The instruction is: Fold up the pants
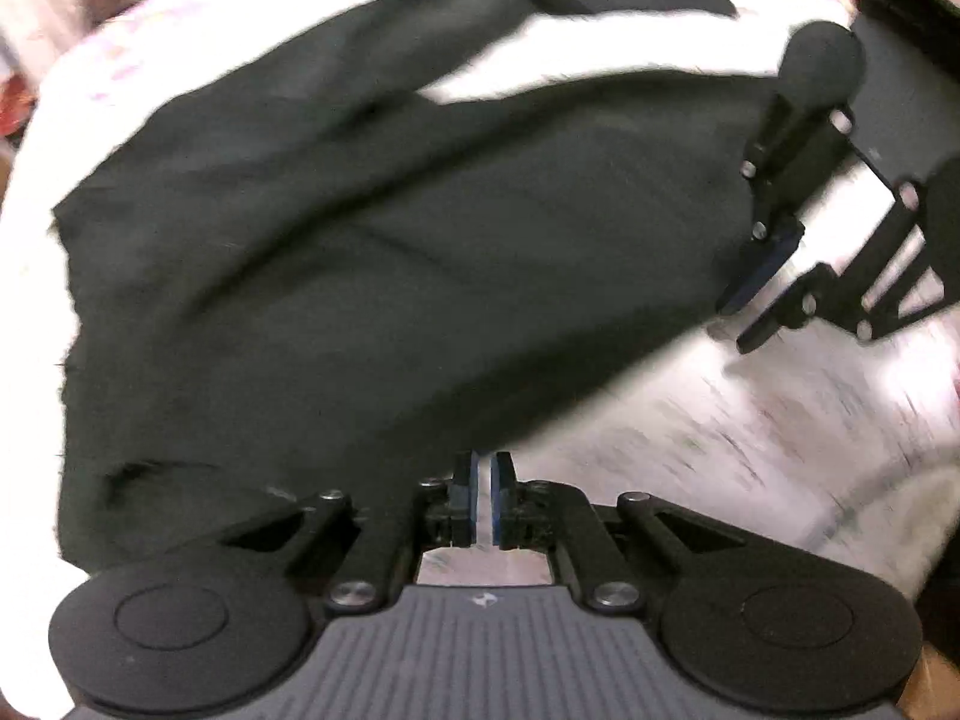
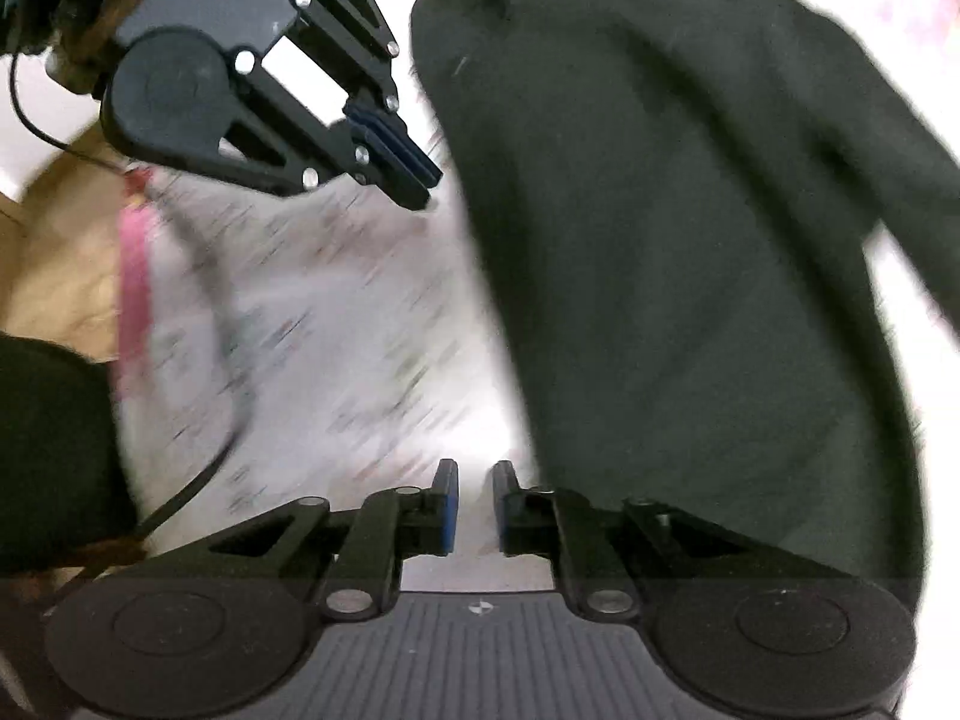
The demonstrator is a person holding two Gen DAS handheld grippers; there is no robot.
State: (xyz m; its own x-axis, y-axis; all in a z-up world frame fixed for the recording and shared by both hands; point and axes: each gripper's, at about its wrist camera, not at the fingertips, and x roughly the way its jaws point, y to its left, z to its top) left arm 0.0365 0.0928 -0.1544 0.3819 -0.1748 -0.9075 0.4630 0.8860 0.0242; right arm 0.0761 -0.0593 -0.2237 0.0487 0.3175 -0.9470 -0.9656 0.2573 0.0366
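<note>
Blur smears both fisheye views, so fabric detail and the print on the pale bedsheet (image 1: 750,420) are hard to read. Seams and pockets on the pants (image 1: 360,240) cannot be made out, and which end is the waistband I cannot tell. Pants are dark green-black, spread flat on the sheet. In the left wrist view they fill centre to 9 o'clock, with two legs splitting toward 1 o'clock around a white wedge of sheet. In the right wrist view the pants (image 2: 690,270) run from 12 to 5 o'clock, lower edge cut off behind the gripper body.

Left gripper (image 1: 485,468): blue pads nearly together, thin slit between them, nothing pinched; pants edge lies just beyond the tips. It also shows in the right wrist view at 10 o'clock (image 2: 414,180), tips just beside the pants edge, contact unclear.

Right gripper (image 2: 475,480): small gap visible between the pads, only sheet behind it, nothing gripped. In the left wrist view it sits at 2 o'clock (image 1: 744,306), partly cut off at the frame edge, tips at the pants edge.

Dark cable (image 2: 222,324) loops at 8 o'clock over the sheet in the right wrist view.
</note>
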